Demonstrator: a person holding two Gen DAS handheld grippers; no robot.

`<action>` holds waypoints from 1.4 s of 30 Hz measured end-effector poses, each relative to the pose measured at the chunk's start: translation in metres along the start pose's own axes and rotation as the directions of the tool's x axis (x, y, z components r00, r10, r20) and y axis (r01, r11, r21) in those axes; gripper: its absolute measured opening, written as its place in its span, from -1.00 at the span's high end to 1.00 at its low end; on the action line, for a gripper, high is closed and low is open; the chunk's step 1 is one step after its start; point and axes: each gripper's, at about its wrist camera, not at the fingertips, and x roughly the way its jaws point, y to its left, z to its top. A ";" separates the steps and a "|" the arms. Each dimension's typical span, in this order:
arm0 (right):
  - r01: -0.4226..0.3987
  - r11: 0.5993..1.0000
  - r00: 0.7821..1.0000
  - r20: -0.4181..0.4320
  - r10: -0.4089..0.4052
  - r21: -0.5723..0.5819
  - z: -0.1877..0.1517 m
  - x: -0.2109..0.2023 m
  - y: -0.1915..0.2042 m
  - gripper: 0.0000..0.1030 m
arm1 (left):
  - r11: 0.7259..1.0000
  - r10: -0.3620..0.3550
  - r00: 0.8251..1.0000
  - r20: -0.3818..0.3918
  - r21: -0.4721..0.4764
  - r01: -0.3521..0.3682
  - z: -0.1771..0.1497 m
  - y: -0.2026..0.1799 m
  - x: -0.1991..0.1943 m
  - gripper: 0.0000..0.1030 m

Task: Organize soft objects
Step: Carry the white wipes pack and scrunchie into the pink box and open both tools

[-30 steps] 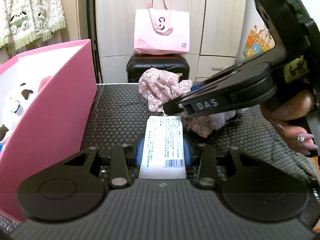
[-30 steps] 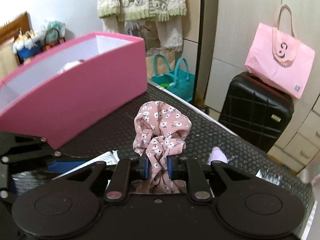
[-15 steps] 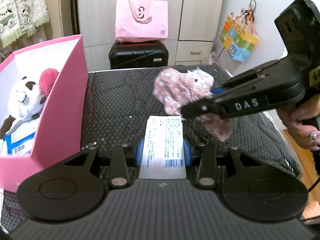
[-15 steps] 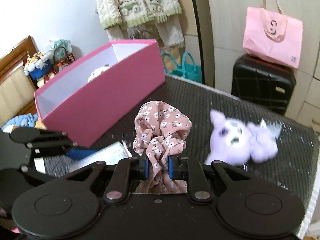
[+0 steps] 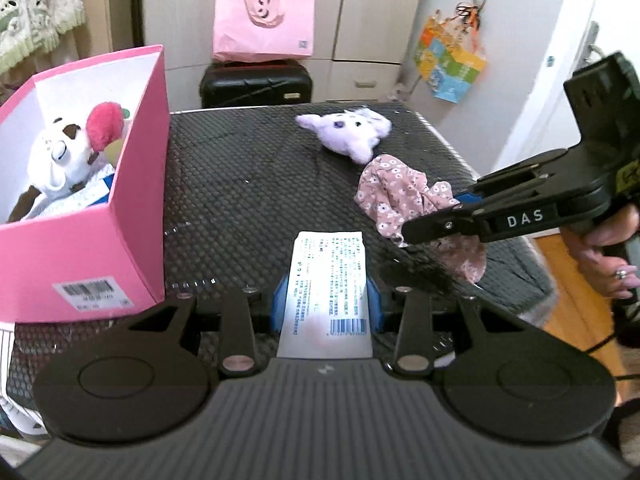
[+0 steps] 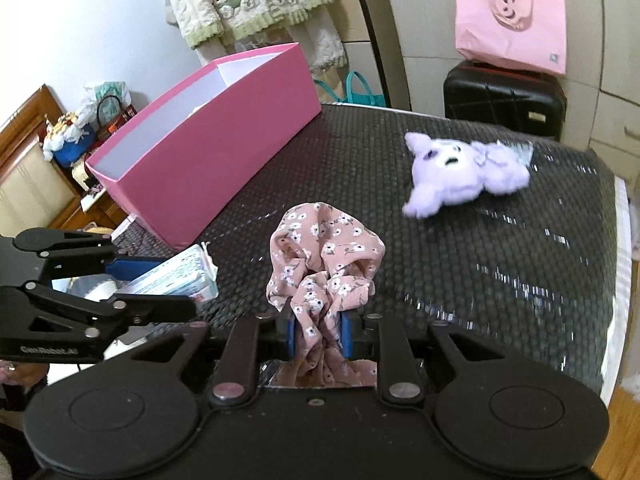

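While left claw [image 5: 326, 306] pinches flat printed packet [image 5: 328, 280], right claw [image 6: 318, 334] grips crumpled floral fabric [image 6: 324, 256]

Count on the dark textured table [image 5: 248, 184]: one open pink cardboard box [image 5: 132, 216]; two plush toys, one lilac [image 5: 352, 132] at 1 o'clock, one white [image 5: 56, 160] boxed; one pink floral fabric scrunchie [image 6: 324, 256]; one white printed packet [image 5: 328, 280]; two black hand-held grippers [image 5: 326, 304] [image 6: 318, 334].
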 end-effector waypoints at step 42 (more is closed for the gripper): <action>-0.208 0.954 0.957 0.157 0.245 -0.216 0.125 0.018 0.161 0.48 | 0.980 0.177 0.968 0.176 -0.121 -0.157 0.054 0.135 -0.121 0.26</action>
